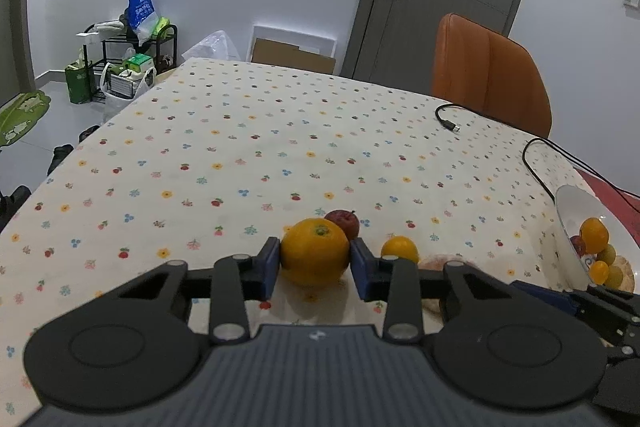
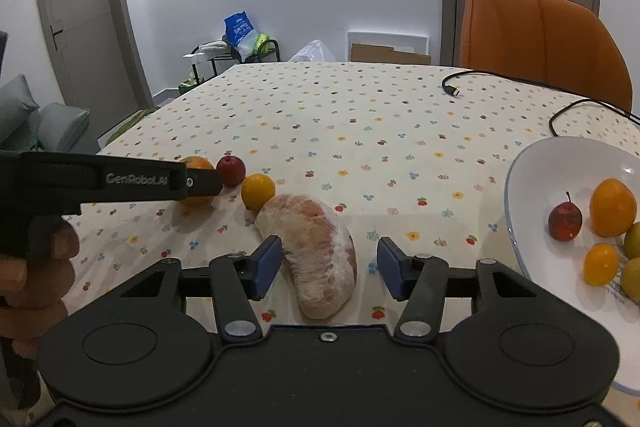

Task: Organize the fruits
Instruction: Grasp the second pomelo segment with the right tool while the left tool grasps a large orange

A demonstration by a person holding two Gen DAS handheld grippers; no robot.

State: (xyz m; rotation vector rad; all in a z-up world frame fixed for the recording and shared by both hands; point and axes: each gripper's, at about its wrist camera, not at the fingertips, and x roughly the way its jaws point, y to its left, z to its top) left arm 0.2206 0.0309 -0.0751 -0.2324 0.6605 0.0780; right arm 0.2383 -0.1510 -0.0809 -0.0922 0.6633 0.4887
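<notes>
- Orange, round and faintly dimpled, the big orange point(image 1: 315, 251) sits on the tabletop point(image 1: 240, 147), which wears a cream cloth printed with small flowers and cherries.
- Left claw point(image 1: 315, 259): blue pads on both flanks of the big orange, one on each side; contact looks made, though a hairline gap cannot be ruled out.
- Dark red apple point(image 1: 343, 223) just behind the big orange, partly hidden by it; small orange point(image 1: 399, 249) to its right, smooth and glossy.
- Peeled pomelo segment point(image 2: 316, 259): long, curved, pinkish flesh under a whitish film, lying on the cloth and touching the small orange at its far end.
- Right claw point(image 2: 328, 267): spread wide; left pad just beside the pomelo segment, right pad well clear of it. Nothing gripped.
- White bowl point(image 2: 532, 163) at right, glossy, cut off by the frame edge; inside it a small red fruit with stem, two orange fruits and yellow-green ones only partly visible.
- Hand point(image 2: 36, 271) on the left claw's black handle, cropped at the left edge of the right wrist view.
- Black cable point(image 1: 450, 121) loose on the far cloth.
</notes>
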